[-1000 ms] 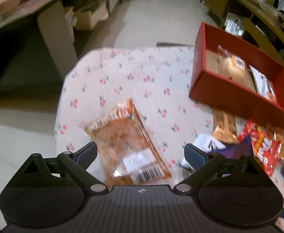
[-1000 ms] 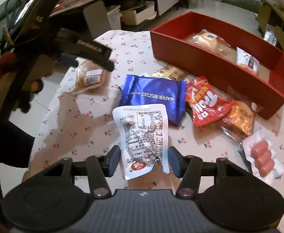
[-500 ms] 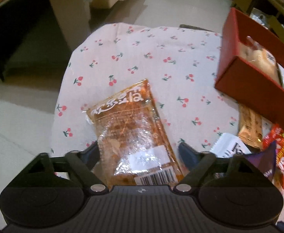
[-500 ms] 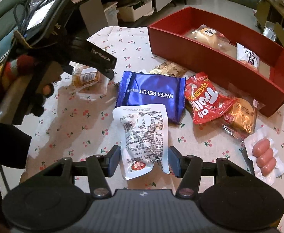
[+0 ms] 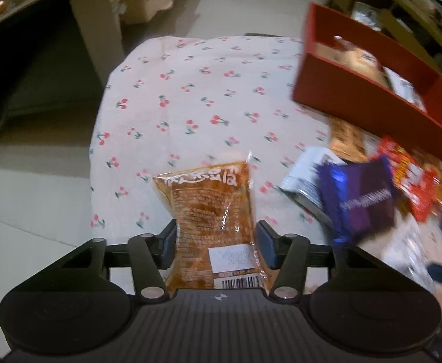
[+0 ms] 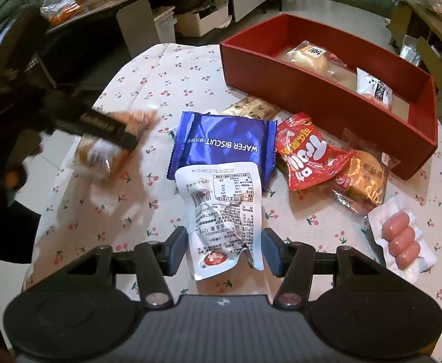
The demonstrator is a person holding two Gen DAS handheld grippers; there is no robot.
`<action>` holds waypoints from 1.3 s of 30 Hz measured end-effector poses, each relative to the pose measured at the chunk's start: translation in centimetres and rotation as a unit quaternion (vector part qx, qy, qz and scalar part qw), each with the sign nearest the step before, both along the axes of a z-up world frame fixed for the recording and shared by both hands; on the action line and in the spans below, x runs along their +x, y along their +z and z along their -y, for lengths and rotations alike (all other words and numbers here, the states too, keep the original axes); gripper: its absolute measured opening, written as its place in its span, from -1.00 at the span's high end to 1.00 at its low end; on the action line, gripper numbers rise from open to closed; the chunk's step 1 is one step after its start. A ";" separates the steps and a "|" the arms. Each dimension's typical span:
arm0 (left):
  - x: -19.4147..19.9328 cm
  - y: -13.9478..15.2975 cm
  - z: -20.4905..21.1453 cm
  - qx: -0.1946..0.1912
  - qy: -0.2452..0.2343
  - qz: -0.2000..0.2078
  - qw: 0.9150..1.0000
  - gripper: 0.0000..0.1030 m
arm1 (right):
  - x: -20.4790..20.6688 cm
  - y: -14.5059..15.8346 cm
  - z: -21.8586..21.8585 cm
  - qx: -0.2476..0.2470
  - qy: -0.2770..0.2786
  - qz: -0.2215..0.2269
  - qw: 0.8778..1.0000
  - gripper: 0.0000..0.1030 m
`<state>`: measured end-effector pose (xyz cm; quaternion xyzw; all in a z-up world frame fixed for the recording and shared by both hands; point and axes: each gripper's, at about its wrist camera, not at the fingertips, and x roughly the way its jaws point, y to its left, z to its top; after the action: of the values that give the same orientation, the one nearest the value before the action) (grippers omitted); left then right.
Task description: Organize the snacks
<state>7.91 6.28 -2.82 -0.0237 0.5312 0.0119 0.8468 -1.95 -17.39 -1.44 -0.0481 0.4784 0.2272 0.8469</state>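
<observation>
1. Left wrist view: the left gripper [image 5: 216, 240] has just been closing its jaws, which now clamp the sides of the orange snack packet [image 5: 210, 220], pinching it in at the waist.
2. That packet sits well to the near left of the red box [image 6: 326, 90], over the cherry-print surface [image 5: 190, 96].
3. Right wrist view: the right gripper [image 6: 225, 249] has its jaws clamped on the white pouch [image 6: 221, 211].
4. Just beyond the pouch lies the blue wafer biscuit pack [image 6: 224, 148], near the red box.
5. Two wrapped snacks lie inside the red box.
6. Between pouch and box lies the red packet [image 6: 308, 154]; the sausage pack [image 6: 401, 239] lies nearer than the box.
</observation>
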 end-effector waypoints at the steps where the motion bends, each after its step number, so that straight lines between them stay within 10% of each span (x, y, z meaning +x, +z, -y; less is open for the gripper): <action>1: -0.5 0.3 0.3 -0.004 -0.006 0.003 1.000 -0.11 | 0.0 0.1 0.0 0.000 -0.002 0.002 1.000 -0.09; 3: -1.1 0.8 1.0 -0.007 -0.021 0.008 1.000 0.17 | -0.1 0.2 -0.1 -0.002 -0.004 0.007 1.000 -0.09; 8: -2.0 0.4 2.2 -0.006 -0.042 0.004 0.999 0.04 | -0.2 0.0 -0.5 -0.011 -0.008 0.010 1.000 -0.09; 12: -2.0 0.1 2.2 -0.004 -0.036 0.007 0.999 -0.60 | -0.2 -0.1 -0.3 -0.011 -0.011 0.008 1.000 -0.09; 18: -1.0 -1.6 3.2 0.027 -0.030 -0.010 0.999 -0.77 | -0.3 0.2 -0.1 -0.004 -0.009 0.008 1.000 -0.09; 39: -4.3 0.0 3.3 0.001 -0.044 -0.003 0.999 0.10 | -1.0 1.3 0.3 0.008 -0.011 0.032 0.999 -0.09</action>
<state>3.63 2.96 -2.83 0.0003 0.5345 -0.0249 0.8448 -2.91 -17.67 -0.18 -0.0434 0.4499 0.2197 0.8645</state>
